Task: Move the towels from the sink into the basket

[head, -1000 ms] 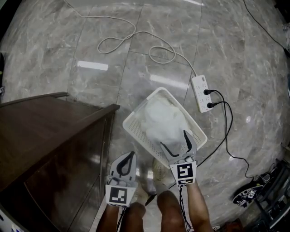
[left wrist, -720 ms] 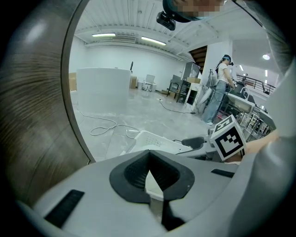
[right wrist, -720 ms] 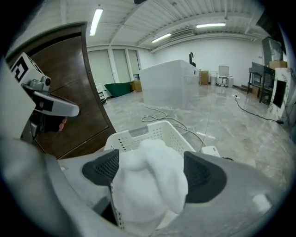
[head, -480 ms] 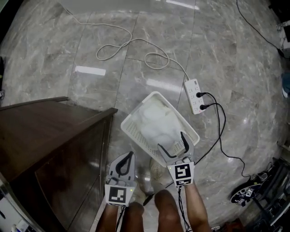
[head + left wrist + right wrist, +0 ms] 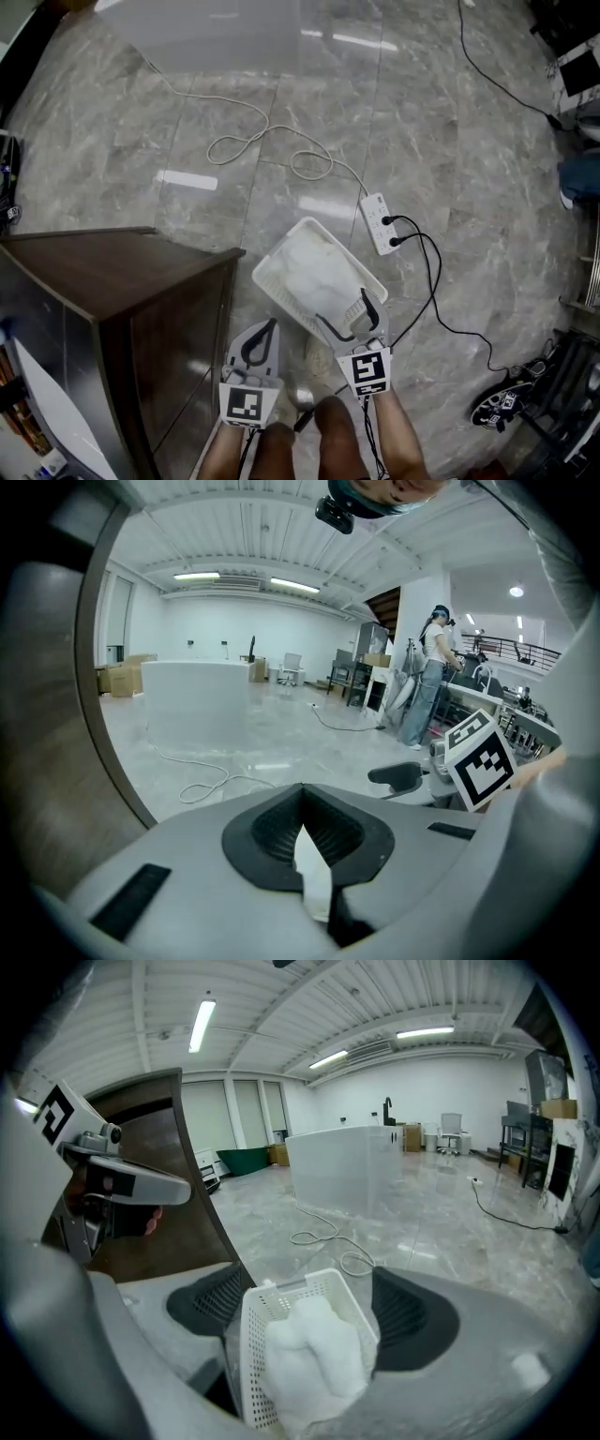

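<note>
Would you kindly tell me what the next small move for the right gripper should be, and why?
Probably draw the right gripper up and away from the basket. Its jaws stand open and empty over the near end, and the white towels already lie inside the basket, so nothing there seems left to release.

Even overhead light, glossy glare, fisheye vignetting

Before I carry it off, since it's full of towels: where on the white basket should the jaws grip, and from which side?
Probably the rim of the basket's short wall nearest you, coming from straight above. It sits open side up on the floor with thin mesh walls upright, so one jaw can go outside and one between wall and towels. The right gripper hangs open over that end.
</note>
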